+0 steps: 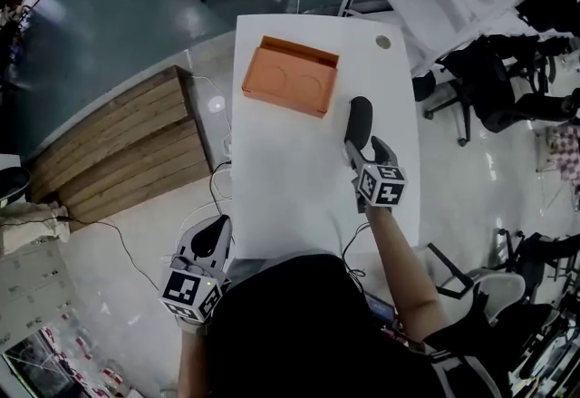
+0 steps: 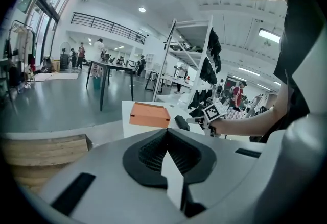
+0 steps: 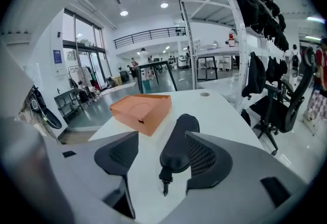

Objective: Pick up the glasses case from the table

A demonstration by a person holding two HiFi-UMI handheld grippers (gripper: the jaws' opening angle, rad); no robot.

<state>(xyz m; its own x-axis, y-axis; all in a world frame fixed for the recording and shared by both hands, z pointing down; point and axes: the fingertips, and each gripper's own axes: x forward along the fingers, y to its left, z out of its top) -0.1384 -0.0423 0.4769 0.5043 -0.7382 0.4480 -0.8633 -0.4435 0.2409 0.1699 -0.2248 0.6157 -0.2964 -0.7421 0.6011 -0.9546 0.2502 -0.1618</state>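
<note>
The dark glasses case (image 1: pixel 360 118) lies flat on the white table (image 1: pixel 281 197), right of centre in the head view, not yet lifted. The right gripper (image 3: pixel 156 163) has its jaws spread to either side of the case's near end without clamping it, so closing and lifting remain. The left gripper (image 2: pixel 168 162), at lower left, is closed on nothing; an orange box (image 1: pixel 290 76) sits at upper centre.
</note>
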